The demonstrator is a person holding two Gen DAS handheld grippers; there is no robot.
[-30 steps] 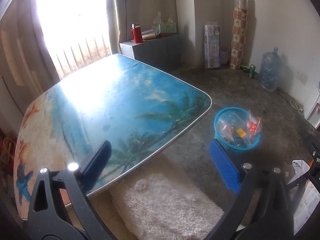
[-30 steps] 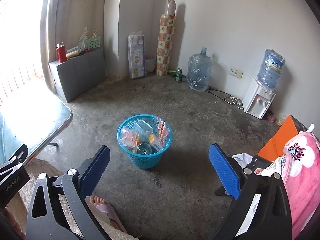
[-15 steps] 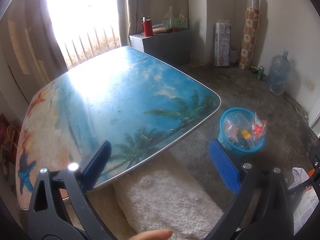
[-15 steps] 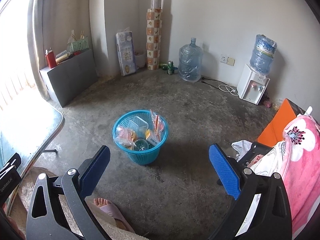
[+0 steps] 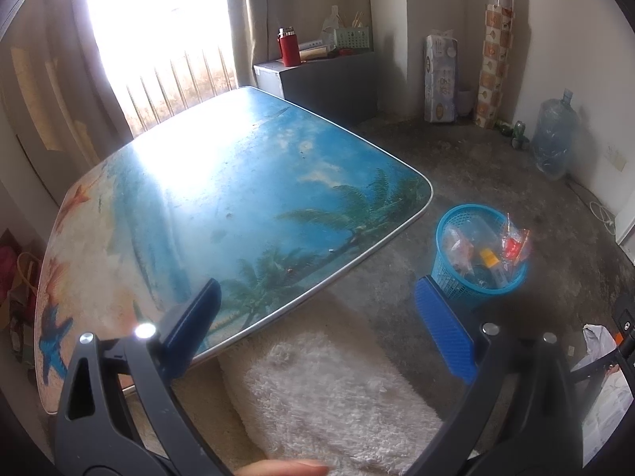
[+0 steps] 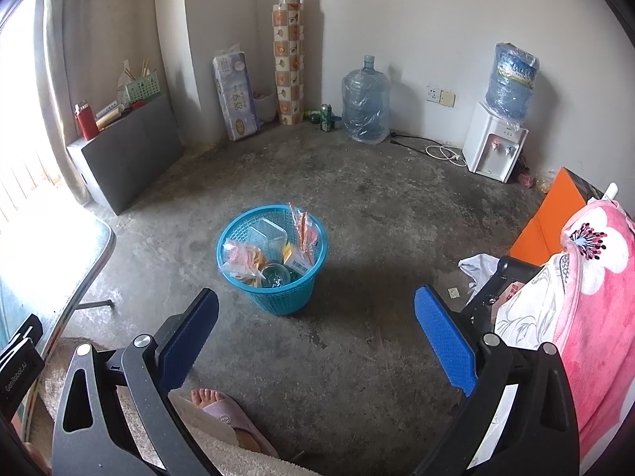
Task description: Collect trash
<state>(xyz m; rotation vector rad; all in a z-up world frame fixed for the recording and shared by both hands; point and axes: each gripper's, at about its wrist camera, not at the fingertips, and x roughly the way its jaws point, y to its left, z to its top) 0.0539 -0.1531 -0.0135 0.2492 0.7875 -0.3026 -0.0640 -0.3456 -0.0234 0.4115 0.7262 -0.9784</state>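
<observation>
A blue mesh basket (image 6: pixel 274 289) stands on the concrete floor, holding clear wrappers, a plastic tray and a glass piece. The same basket (image 5: pixel 452 273) shows right of the table in the left wrist view. My left gripper (image 5: pixel 317 329) hangs open over the near corner of the beach-print table (image 5: pixel 238 198), nothing between its blue pads. My right gripper (image 6: pixel 317 333) is open too, held above the floor with the basket just beyond its left finger (image 6: pixel 190 337). No loose trash shows on the tabletop.
A fluffy white rug (image 5: pixel 329 396) lies by the table. A grey cabinet (image 6: pixel 127 158), water jug (image 6: pixel 365 107), dispenser (image 6: pixel 496 142) and tissue pack (image 6: pixel 236 99) line the walls. A pink floral blanket (image 6: pixel 587 317) and orange box (image 6: pixel 547 218) sit right. A slippered foot (image 6: pixel 222 412) is below.
Both views have drifted: the left wrist camera pulled back and turned, showing more of the table and window. The right one swung so the basket sits further left. Both grippers stayed open.
</observation>
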